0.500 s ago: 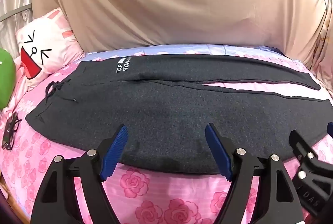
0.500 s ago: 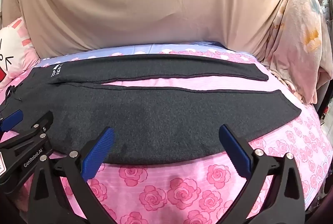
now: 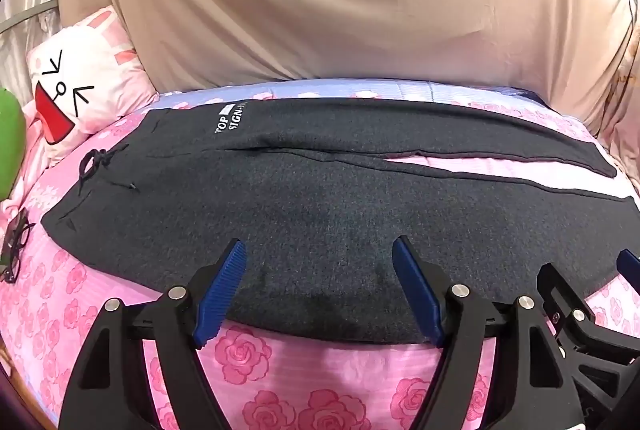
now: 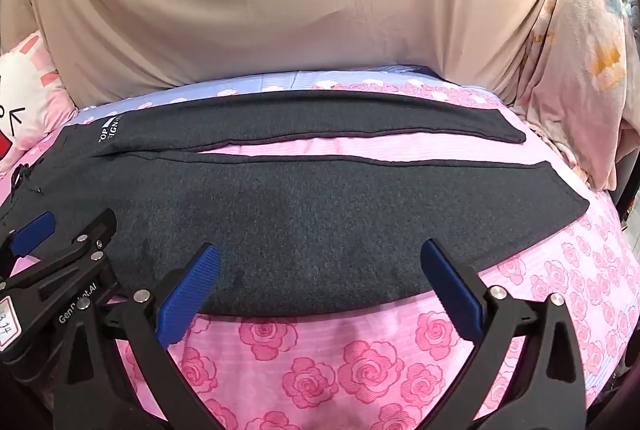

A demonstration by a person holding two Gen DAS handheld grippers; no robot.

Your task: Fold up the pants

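Observation:
Dark grey pants (image 3: 320, 198) lie flat across a pink rose-print bed, waist with drawstring at the left, both legs running right with a strip of sheet between them. They also show in the right wrist view (image 4: 320, 206). My left gripper (image 3: 320, 262) is open, its blue pads hovering over the near edge of the near leg. My right gripper (image 4: 320, 262) is open over the same near edge, further right. Each gripper shows at the edge of the other's view.
A beige sheet (image 3: 340, 2) hangs behind the bed. A white cartoon-face pillow (image 3: 76, 86) and a green object (image 3: 8, 142) sit at the left. Black glasses (image 3: 16, 246) lie on the bed by the waist. Pale floral fabric (image 4: 580, 70) hangs at the right.
Both grippers have moved slightly forward over the near edge of the pants. The pants have not moved.

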